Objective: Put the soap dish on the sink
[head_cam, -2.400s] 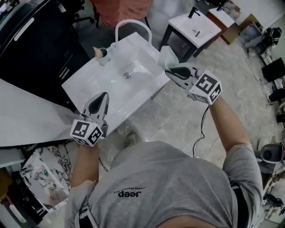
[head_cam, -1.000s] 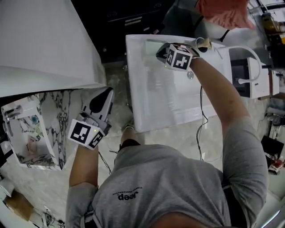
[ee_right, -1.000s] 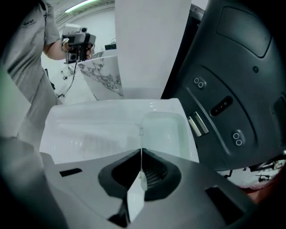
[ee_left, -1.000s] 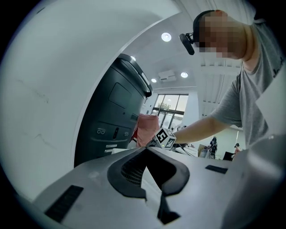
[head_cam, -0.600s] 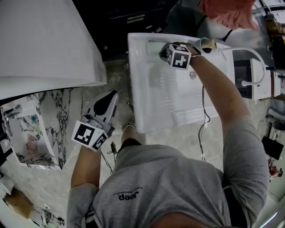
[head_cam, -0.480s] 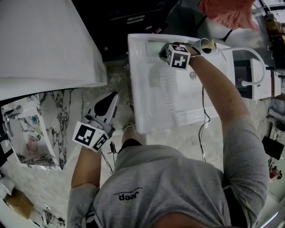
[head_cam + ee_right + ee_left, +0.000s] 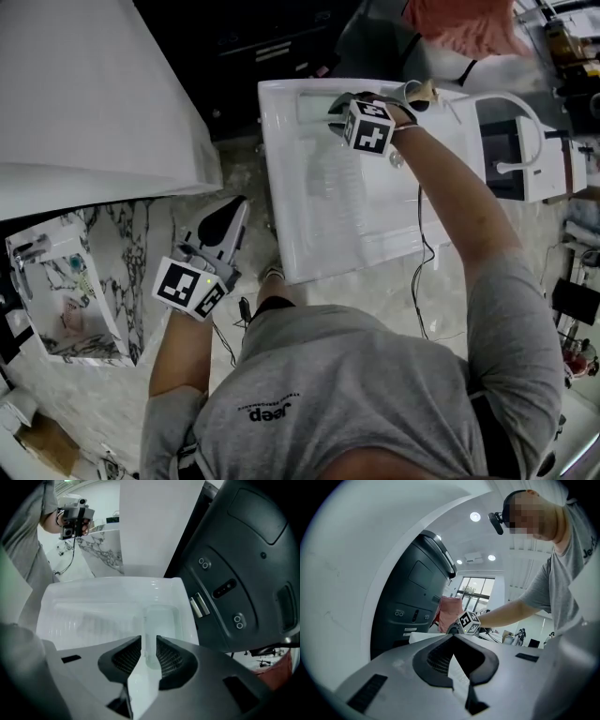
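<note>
The white sink fills the upper middle of the head view. The pale soap dish rests on its upper left corner, so the placing looks done. The right gripper points down over it. Its jaws have just been opening, and the dish's near rim stands loose between them, so only drawing clear seems left. The left gripper, lower left, is closed on nothing.

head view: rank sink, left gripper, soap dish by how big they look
1. sink
2. left gripper, though it is nearer the camera, so unsure
3. soap dish, partly hidden
</note>
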A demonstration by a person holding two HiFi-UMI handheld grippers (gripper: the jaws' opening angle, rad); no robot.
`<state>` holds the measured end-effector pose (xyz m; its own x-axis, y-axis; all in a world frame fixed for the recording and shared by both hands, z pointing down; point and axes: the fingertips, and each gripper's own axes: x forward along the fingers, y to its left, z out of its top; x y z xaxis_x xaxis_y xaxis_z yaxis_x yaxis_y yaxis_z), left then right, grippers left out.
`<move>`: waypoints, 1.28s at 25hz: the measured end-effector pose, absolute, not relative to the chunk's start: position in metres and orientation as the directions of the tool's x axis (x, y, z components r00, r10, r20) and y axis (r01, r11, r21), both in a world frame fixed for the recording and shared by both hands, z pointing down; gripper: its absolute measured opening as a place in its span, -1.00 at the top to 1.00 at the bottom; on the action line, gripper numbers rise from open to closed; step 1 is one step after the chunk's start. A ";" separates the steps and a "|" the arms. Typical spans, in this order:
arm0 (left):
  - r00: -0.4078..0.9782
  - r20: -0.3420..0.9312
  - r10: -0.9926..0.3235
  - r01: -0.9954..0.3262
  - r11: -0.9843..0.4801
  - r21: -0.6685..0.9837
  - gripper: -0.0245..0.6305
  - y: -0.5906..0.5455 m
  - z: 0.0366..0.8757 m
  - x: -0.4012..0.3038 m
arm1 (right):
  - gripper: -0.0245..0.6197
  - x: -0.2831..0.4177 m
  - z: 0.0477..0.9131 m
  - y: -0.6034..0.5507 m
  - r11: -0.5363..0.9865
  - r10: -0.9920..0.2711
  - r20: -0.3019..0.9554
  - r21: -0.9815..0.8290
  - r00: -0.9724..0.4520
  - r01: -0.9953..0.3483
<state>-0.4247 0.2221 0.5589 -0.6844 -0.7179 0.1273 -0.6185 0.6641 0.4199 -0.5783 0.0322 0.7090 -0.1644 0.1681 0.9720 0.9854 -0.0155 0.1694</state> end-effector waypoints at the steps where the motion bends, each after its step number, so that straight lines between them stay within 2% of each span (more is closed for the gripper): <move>1: -0.676 0.120 -0.727 -0.630 0.655 0.416 0.88 0.219 0.555 -0.426 | 0.43 -0.578 0.699 0.032 0.003 0.186 0.966 0.183 -0.180 0.983; 8: -0.589 0.060 -0.806 -0.736 0.566 0.372 0.88 0.175 0.513 -0.442 | 0.45 -0.556 0.608 0.003 0.228 0.343 0.893 0.221 -0.290 0.948; 17: -0.357 -0.010 -0.934 -0.879 0.332 0.343 0.88 0.062 0.457 -0.430 | 0.54 -0.478 0.485 -0.095 0.561 0.412 0.732 0.265 -0.542 0.784; 20: -0.211 -0.034 -0.977 -0.928 0.190 0.320 0.88 0.015 0.442 -0.416 | 0.57 -0.431 0.447 -0.139 0.698 0.353 0.663 0.283 -0.660 0.658; 24: -0.044 -0.048 -0.998 -0.953 0.027 0.303 0.88 -0.051 0.425 -0.377 | 0.72 -0.356 0.409 -0.200 0.833 0.241 0.576 0.290 -0.781 0.471; 32: 0.340 -0.054 -0.939 -0.910 -0.343 0.234 0.88 -0.182 0.386 -0.238 | 0.74 -0.139 0.364 -0.297 0.968 -0.085 0.446 0.249 -0.891 0.032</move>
